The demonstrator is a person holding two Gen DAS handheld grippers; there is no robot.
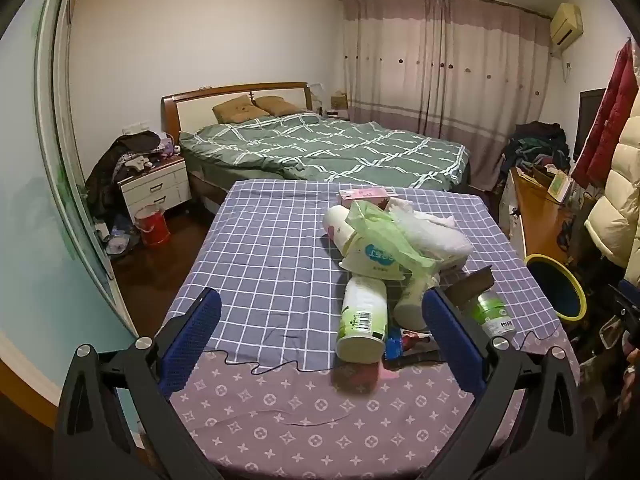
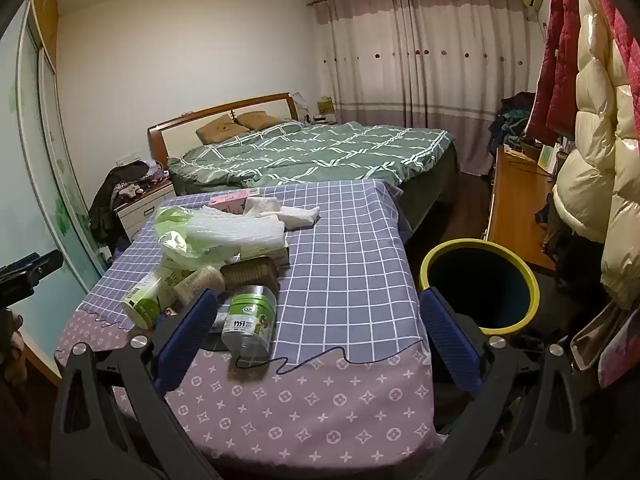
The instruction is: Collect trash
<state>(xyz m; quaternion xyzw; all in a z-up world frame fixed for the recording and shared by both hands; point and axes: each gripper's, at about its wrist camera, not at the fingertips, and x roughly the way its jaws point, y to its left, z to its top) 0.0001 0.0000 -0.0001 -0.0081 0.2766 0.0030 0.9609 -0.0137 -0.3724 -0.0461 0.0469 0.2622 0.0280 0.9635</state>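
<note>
Trash pile sits on the checked tabletop, toward the side nearest the yellow-rimmed bin: bottles, a green plastic bag, white foam wrap, a pink box at the far end from the bin. Left tongs released, spread wide above the tabletop's near edge, a white bottle lying between the fingers (untouched). Right tongs likewise released, straddling the tabletop corner beside the bin, a green-labelled bottle just inside the left finger.
</note>
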